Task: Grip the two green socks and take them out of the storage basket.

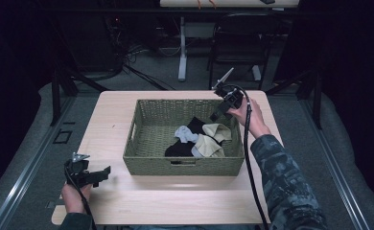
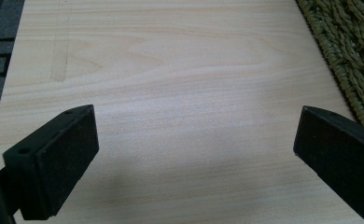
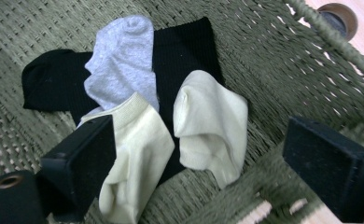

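Nearest the high camera, the person's camouflage-patterned sleeve [image 1: 286, 187] reaches up the right side of the tabletop [image 1: 175, 199], and the left hand [image 1: 72, 196] rests at the tabletop's near left corner.

Socks lie in a loose heap in the woven basket [image 1: 146, 143], toward its right half: a black sock [image 3: 180, 51] spread underneath, a grey sock [image 3: 119, 65] draped over it, and two cream socks [image 3: 208, 121] on top toward the near side, one beside the other. In the right gripper view the left of these cream socks touches the left finger's pad [image 3: 84, 158], while the other lies between the two fingers without touching either.

Over the basket's far right corner the right gripper [image 1: 222, 109] is tilted down toward the heap, held by the right hand [image 1: 252, 115]. Its fingers are spread wide apart and grasp nothing. A black cable [image 1: 250, 167] trails from it back along the sleeve.

Well apart from the basket, the left gripper [image 1: 101, 173] sits low over bare wood just left of the basket's near left corner, pointing toward it. Its fingers [image 2: 54, 158] are released, standing wide apart with only tabletop between them; the basket's woven wall shows at the upper right of the left gripper view.

Beyond the tabletop stand a dark folding chair [image 1: 240, 43] and a white table leg [image 1: 182, 52] on grey carpet.
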`<state>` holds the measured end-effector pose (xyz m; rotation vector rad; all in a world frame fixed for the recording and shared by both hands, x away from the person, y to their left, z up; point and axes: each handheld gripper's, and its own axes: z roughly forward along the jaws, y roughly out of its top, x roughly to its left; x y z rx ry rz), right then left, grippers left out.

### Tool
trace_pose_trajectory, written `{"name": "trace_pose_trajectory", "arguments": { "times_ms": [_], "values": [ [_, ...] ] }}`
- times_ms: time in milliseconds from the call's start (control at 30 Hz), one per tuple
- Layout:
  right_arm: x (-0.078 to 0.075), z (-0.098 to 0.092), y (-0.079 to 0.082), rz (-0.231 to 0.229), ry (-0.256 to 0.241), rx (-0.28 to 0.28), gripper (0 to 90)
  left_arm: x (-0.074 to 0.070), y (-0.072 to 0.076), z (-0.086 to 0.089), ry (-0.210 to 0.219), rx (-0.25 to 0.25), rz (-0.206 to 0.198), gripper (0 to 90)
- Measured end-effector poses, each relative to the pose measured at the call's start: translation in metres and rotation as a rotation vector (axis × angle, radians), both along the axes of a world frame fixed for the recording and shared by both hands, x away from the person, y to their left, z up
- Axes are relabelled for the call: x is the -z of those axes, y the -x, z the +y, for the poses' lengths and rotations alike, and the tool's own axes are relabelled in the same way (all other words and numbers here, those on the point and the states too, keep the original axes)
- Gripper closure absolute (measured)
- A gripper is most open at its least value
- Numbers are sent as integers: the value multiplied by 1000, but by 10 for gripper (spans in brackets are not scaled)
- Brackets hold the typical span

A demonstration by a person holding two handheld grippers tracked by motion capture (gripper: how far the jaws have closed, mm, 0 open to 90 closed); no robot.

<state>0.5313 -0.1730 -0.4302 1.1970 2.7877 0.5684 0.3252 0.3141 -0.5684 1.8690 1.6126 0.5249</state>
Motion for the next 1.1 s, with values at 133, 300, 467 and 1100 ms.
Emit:
{"name": "trace_pose_trajectory", "arguments": {
  "times_ms": [133,300,467,1100],
  "values": [
    [9,5,-4,17,11,8,146,0,0,0,-3,-3,-5,1],
    [21,12,-11,43,75,1,227,0,0,0,-4,-2,-3,1],
    [31,16,-14,49,94,17,313,1,0,0,-1,-2,-5,1],
    [56,20,-21,84,185,84,698,0,0,-1,-14,0,-8,1]
  ]
}}
